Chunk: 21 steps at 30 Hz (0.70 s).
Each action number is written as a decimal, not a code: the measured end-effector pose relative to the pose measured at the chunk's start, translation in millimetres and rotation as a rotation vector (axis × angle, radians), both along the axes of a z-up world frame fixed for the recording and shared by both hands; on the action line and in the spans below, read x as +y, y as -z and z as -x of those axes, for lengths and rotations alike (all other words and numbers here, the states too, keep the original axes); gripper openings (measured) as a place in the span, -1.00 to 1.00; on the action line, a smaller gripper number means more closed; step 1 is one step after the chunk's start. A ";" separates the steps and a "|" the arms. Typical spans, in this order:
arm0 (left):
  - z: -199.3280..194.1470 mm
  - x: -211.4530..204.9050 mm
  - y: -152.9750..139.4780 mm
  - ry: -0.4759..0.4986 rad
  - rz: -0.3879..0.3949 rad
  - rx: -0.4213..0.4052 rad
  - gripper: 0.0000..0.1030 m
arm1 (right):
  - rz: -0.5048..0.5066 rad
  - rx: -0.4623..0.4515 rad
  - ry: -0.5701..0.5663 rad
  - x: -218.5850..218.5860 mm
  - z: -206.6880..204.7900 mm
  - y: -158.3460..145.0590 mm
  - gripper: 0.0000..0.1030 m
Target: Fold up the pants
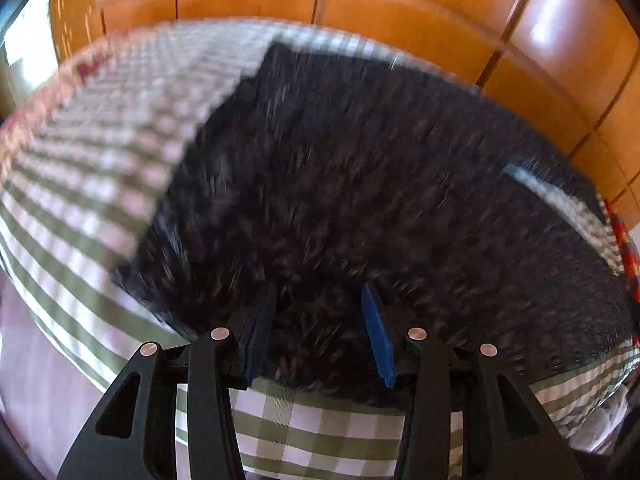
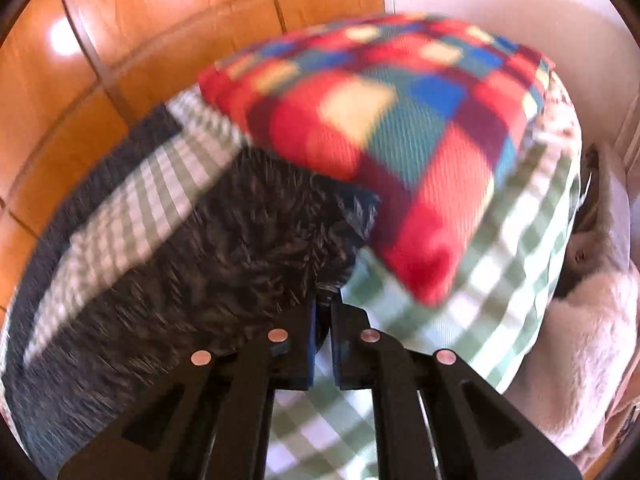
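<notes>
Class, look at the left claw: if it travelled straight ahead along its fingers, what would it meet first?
The dark pants. The left claw is open, its fingers already over the near edge of the fabric, which fills the path ahead on the checked sheet. The picture is blurred, so contact can't be judged.

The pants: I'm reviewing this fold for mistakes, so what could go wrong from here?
1. The right gripper is shut on just a corner of the dark pants; the cloth may slip out when pulled.
2. The left gripper is open over the pants, so one side may lag and fold crooked.
3. The plaid pillow lies right beside that corner and may snag or get dragged.
</notes>
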State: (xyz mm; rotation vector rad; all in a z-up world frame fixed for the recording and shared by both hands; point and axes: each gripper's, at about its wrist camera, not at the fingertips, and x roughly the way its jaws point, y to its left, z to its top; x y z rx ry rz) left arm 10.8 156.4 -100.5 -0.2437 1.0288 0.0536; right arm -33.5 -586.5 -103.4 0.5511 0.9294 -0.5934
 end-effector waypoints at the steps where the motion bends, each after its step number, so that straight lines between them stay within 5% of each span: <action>1: -0.8 1.1 1.0 0.000 -0.001 -0.007 -0.15 | -0.012 -0.006 0.001 0.2 -0.5 2.3 -0.84; 2: -2.3 1.4 0.5 0.003 -0.004 -0.003 -0.15 | -0.022 -0.022 0.016 -0.8 1.5 1.3 -0.64; 3: -3.7 2.0 -0.8 0.005 -0.002 0.001 -0.15 | -0.035 -0.029 0.035 -3.2 2.8 -0.5 -0.15; 5: -6.9 8.5 -7.7 0.009 0.036 -0.001 -0.15 | -0.008 -0.054 0.085 -5.0 7.0 -11.3 0.15; 9: -19.0 47.7 -34.3 -0.061 0.169 -0.093 0.06 | 0.080 -0.107 0.011 23.8 -11.7 -40.7 0.22; 15: -73.3 91.4 -54.1 -0.153 0.209 -0.173 0.07 | 0.019 -0.185 -0.312 123.4 -69.4 -52.6 0.35; 19: -135.6 108.9 -52.5 -0.181 0.225 -0.137 0.10 | 0.009 -0.162 -0.530 198.5 -107.8 -43.2 0.36; 21: -165.0 118.5 -44.1 -0.204 0.223 -0.111 0.43 | 0.019 -0.152 -0.612 230.3 -123.3 -37.6 0.41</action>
